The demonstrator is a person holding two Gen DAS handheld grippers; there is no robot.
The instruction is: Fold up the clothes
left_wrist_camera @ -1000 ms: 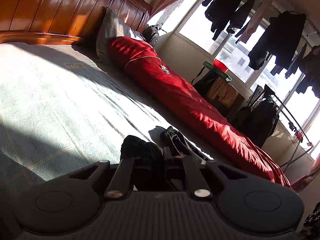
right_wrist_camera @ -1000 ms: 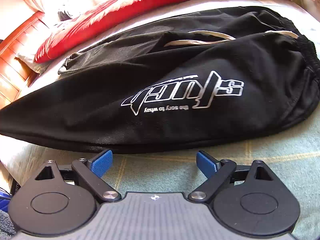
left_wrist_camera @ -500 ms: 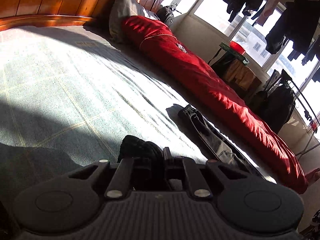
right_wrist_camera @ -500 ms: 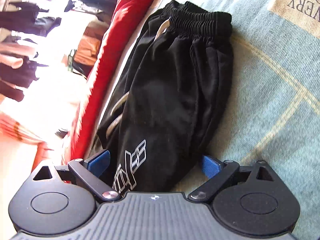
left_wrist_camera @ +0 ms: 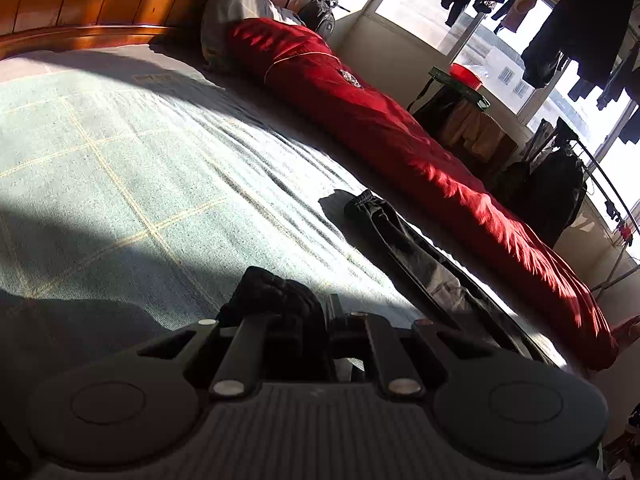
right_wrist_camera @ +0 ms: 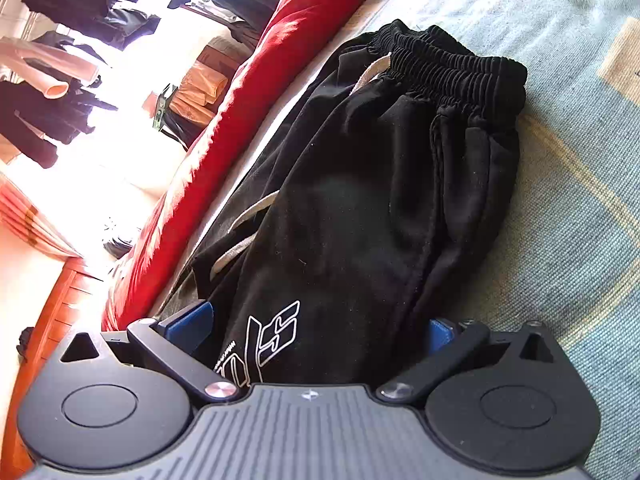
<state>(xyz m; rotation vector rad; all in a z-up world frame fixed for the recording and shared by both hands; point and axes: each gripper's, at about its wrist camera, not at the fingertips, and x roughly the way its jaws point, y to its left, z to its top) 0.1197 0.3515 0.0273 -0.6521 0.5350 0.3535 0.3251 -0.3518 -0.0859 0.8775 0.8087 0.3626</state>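
Black pants [right_wrist_camera: 380,200] with a white logo [right_wrist_camera: 272,340] lie lengthwise on the pale green checked bedsheet [right_wrist_camera: 580,200], elastic waistband [right_wrist_camera: 452,64] at the far end. My right gripper [right_wrist_camera: 316,328] straddles the pants near the logo. Its jaws are opening wide, and the blue pads [right_wrist_camera: 188,320] stand on either side of the cloth without squeezing it. In the left wrist view my left gripper [left_wrist_camera: 328,308] is shut on a bunched end of the black cloth [left_wrist_camera: 276,292]. The rest of the pants [left_wrist_camera: 400,240] stretches away to the right.
A long red quilt [left_wrist_camera: 400,140] runs along the far side of the bed, close behind the pants. A wooden headboard [left_wrist_camera: 100,0] and a pillow [left_wrist_camera: 232,8] stand at the head. Dark clothes [left_wrist_camera: 580,20] hang by the bright windows.
The right gripper rolled and swung from facing the pants side-on to looking along them toward the waistband, and its jaws widened around the cloth. The left gripper kept its hold and sank slightly.
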